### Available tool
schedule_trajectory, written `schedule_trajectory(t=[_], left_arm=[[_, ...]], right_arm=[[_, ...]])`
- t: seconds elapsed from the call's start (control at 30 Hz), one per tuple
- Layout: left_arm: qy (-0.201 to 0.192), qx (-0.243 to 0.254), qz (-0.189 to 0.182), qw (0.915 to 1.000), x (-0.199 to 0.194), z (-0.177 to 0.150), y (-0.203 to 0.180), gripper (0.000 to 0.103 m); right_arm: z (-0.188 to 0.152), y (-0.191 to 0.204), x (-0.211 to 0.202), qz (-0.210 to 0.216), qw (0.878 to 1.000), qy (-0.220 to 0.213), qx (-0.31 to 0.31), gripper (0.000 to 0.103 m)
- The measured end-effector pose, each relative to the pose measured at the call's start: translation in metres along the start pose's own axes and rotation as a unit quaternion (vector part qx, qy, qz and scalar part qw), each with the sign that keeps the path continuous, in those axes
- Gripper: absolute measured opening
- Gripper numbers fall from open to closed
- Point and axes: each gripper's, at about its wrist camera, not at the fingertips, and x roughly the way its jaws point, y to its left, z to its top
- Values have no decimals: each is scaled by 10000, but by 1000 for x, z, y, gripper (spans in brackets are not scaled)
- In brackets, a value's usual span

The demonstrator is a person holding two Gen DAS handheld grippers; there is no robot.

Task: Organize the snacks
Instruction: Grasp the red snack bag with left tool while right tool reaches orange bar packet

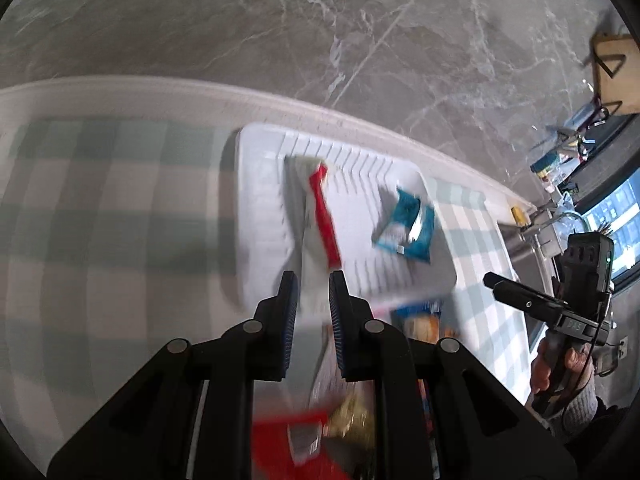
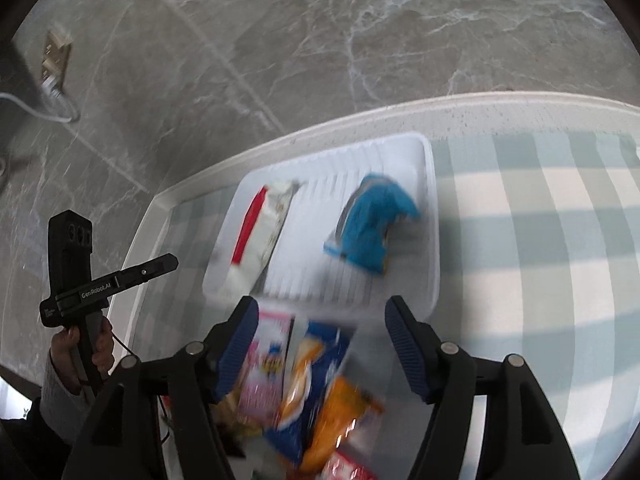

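A white ribbed tray point(image 1: 256, 200) point(image 2: 430, 220) lies on a green-checked cloth. In it lie a red-and-white packet point(image 1: 320, 208) point(image 2: 260, 232) and a blue packet point(image 1: 408, 224) point(image 2: 372, 224), apart from each other. My left gripper point(image 1: 313, 284) point(image 2: 174, 259) is shut and holds nothing; it hovers left of the tray, off the table's edge. My right gripper point(image 2: 322, 308) point(image 1: 490, 280) stands open just short of the tray's near rim, nothing between its pads. Below it lies a blurred pile of snacks: a pink packet point(image 2: 260, 364), a blue chip bag point(image 2: 312, 380) and an orange bag point(image 2: 340, 420).
The white table edge point(image 1: 200, 88) point(image 2: 360, 116) curves past the tray, with grey marble floor point(image 1: 280, 20) beyond. A wall socket with a white cable point(image 2: 54, 60) sits far left. Cluttered shelves point(image 1: 560, 152) and a wooden piece point(image 1: 612, 76) are at the right.
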Motion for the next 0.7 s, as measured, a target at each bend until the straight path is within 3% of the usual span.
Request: schedule_trajectory(t=[0.33,0.7], left_arm=[[246,-378,192,9988,-33,-96,9,15],[386,-511,207,9977,-42,-137,7,15]], right_arm=[[-74,2,-21,-218,9993,296,10,71],[-107,9,-19,-172,9989,422,116,71]])
